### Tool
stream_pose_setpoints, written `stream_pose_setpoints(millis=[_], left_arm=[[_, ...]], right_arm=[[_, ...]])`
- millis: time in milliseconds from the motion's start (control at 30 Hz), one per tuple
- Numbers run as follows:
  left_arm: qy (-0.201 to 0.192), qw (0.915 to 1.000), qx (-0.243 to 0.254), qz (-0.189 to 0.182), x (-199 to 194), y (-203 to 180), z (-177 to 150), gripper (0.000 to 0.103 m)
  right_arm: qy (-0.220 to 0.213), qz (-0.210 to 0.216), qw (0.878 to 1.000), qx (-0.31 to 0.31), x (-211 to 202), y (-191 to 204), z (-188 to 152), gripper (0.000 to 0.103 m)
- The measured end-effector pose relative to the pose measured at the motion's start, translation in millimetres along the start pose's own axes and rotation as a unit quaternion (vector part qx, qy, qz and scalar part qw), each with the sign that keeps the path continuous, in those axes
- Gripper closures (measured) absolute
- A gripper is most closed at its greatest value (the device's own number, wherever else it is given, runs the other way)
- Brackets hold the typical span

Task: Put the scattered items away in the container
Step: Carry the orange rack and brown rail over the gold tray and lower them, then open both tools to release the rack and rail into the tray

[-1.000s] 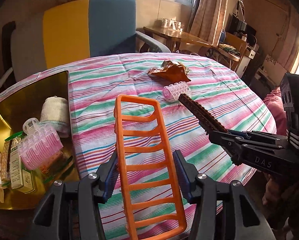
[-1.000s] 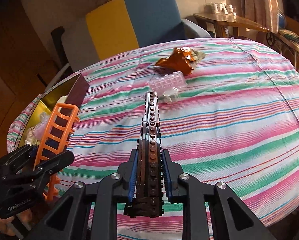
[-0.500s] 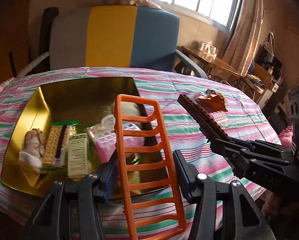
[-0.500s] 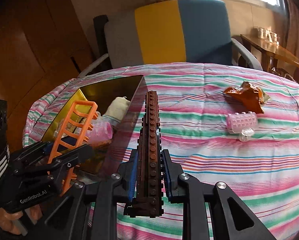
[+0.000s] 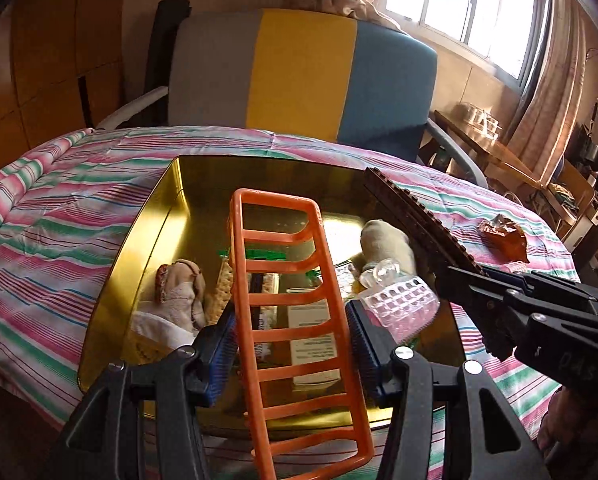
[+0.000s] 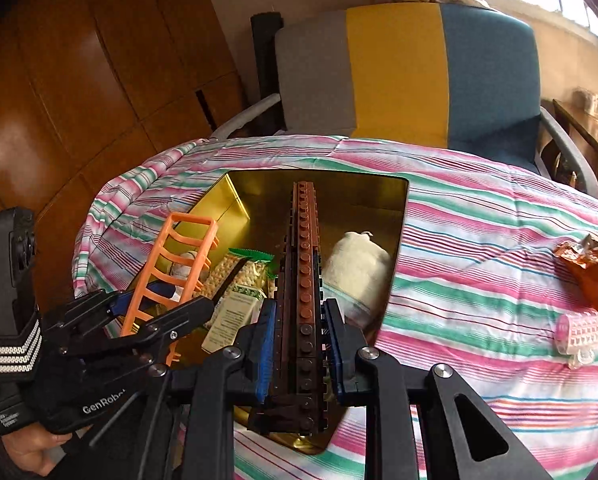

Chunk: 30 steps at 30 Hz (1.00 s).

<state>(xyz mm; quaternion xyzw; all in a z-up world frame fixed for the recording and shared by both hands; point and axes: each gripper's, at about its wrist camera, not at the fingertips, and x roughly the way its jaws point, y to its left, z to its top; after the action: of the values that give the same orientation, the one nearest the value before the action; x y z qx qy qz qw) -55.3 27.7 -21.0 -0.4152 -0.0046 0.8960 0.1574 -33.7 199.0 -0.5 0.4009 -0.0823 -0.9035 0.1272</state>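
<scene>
My left gripper [image 5: 291, 340] is shut on an orange plastic ladder rack [image 5: 287, 304], which hangs over the gold tin [image 5: 151, 248]. My right gripper [image 6: 299, 344] is shut on a long brown brick bar [image 6: 305, 264] that also reaches out over the gold tin [image 6: 399, 240]. Inside the tin lie a white cloth pouch [image 6: 357, 268], a cracker pack [image 6: 235, 276], a small box [image 5: 313, 332], a pink hair roller [image 5: 403, 304] and a rag doll [image 5: 179, 296]. On the striped cloth to the right lie another pink roller [image 6: 579, 330] and an orange wrapper [image 6: 591, 272].
A grey, yellow and blue armchair [image 5: 299, 76] stands behind the round table with its striped cloth [image 6: 479, 248]. Wooden panelling [image 6: 79, 80] is at the left. A wooden side table [image 5: 495, 152] and curtains are at the right. A hand [image 6: 23, 452] holds the left gripper.
Both grippers have swung left from the open cloth to above the gold tin, each carrying its item. The loose roller and wrapper now lie far to the right.
</scene>
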Motion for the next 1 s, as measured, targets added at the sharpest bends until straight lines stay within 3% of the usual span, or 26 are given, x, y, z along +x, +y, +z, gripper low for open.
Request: stream_pose_setpoints(millis=[433,900,1000], left_arm=[[0.036,0.9989,-0.018,0.025,27.8,26.3,7.5,0.05],[0.048,0.9963,-0.037,0.061,31.9,30.1,4.0,0.049],[0.042,0.9959,-0.039,0.07,29.0,31.6,3.9,0.044]], right_arm=[[0.056,-0.015,0.998,-0.02,72.2,24.1,31.1,0.08],[0.051,-0.038,0.997,-0.037,71.8,26.7,25.9,0.079],[0.046,-0.037,0.998,-0.028,67.8,24.6,24.4,0.075]])
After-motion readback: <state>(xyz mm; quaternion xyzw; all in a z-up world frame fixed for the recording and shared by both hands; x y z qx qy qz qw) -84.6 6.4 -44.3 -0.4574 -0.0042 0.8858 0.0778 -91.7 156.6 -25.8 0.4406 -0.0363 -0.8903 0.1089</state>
